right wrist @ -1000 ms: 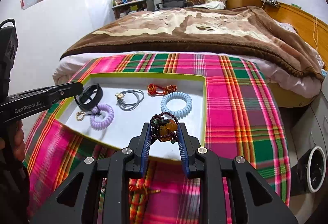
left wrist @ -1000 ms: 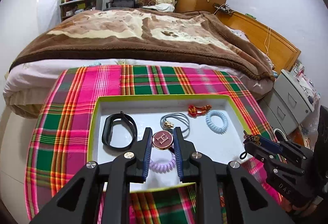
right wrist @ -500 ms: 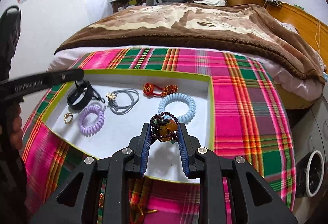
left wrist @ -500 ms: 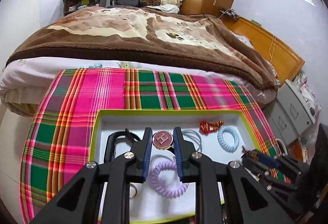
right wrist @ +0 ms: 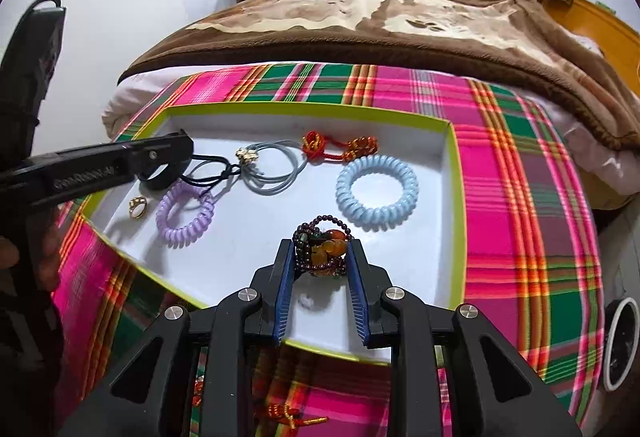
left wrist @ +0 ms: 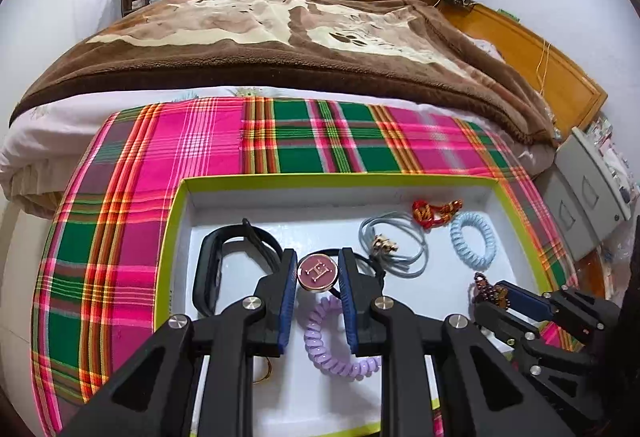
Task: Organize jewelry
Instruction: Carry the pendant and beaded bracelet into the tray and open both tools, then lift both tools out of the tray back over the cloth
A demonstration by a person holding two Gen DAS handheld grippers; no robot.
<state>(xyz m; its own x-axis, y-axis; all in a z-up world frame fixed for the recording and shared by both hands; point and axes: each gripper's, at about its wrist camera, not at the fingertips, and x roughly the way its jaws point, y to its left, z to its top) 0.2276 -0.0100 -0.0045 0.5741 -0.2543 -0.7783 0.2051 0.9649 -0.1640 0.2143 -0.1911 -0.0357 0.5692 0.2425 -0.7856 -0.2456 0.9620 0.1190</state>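
Observation:
A white tray with a lime-green rim (left wrist: 320, 179) (right wrist: 304, 105) lies on a plaid cloth. My left gripper (left wrist: 318, 261) (right wrist: 180, 153) is shut on a round maroon pendant (left wrist: 318, 273) with a gold letter, held over the tray's left half. Its black cord (right wrist: 212, 167) trails down into the tray. My right gripper (right wrist: 320, 247) (left wrist: 500, 289) is shut on a dark bead bracelet (right wrist: 322, 257) (left wrist: 484, 289) with amber pieces, over the tray's near right part. In the tray lie a black band (left wrist: 212, 269), a purple coil tie (left wrist: 332, 341), grey cord ties (left wrist: 396, 245), a red knotted cord (left wrist: 436, 213), a light blue coil tie (left wrist: 474, 241) and a gold ring (right wrist: 138, 206).
The pink and green plaid cloth (left wrist: 200, 145) covers the foot of a bed with a brown blanket (left wrist: 280, 37). A red and orange knotted piece (right wrist: 292, 419) lies on the cloth in front of the tray. A grey drawer unit (left wrist: 592, 205) stands to the right of the bed.
Both grippers have come forward and down over the tray, which now looks larger and nearer. Each still holds its piece as before.

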